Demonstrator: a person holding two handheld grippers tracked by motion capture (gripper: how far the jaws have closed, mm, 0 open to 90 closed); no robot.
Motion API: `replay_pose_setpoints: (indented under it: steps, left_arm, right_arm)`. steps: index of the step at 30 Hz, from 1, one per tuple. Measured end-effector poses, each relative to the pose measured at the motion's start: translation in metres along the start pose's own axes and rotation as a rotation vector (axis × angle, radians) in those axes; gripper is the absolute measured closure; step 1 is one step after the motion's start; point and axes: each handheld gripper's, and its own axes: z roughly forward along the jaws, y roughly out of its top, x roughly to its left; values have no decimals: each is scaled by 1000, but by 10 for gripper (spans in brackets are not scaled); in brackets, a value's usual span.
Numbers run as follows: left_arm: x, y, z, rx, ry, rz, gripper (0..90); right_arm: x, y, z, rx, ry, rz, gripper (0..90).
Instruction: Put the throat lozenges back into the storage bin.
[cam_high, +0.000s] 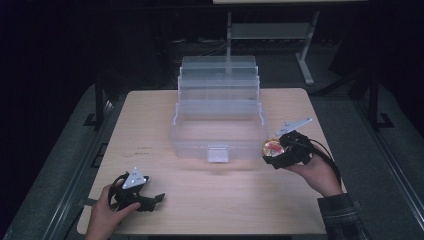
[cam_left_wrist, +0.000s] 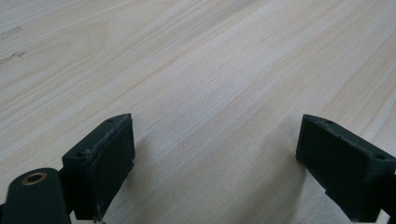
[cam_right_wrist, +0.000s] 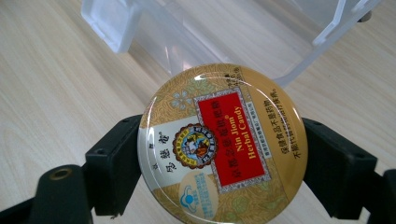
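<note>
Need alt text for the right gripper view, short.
A round gold candy tin with a red label reading "Nin Jiom Herbal Candy" is clamped flat between the two black jaws of the right claw, lid facing the camera. Behind it stand the clear plastic storage box with its front latch and the pale wooden table.

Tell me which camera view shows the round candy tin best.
The right gripper view: the candy tin sits close up, its red label readable, clamped at both sides by the right hand-held gripper. The high view shows it as a small gold disc beside the clear plastic box. The left gripper view looks at bare table.
</note>
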Motion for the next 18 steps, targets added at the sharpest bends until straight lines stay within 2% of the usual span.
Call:
replay_pose_setpoints:
  steps: [18]
  left_arm:
    - [0,0,0,0,1,2,107]
  right_arm:
    - [-6,22,0,-12,-8,-4,195]
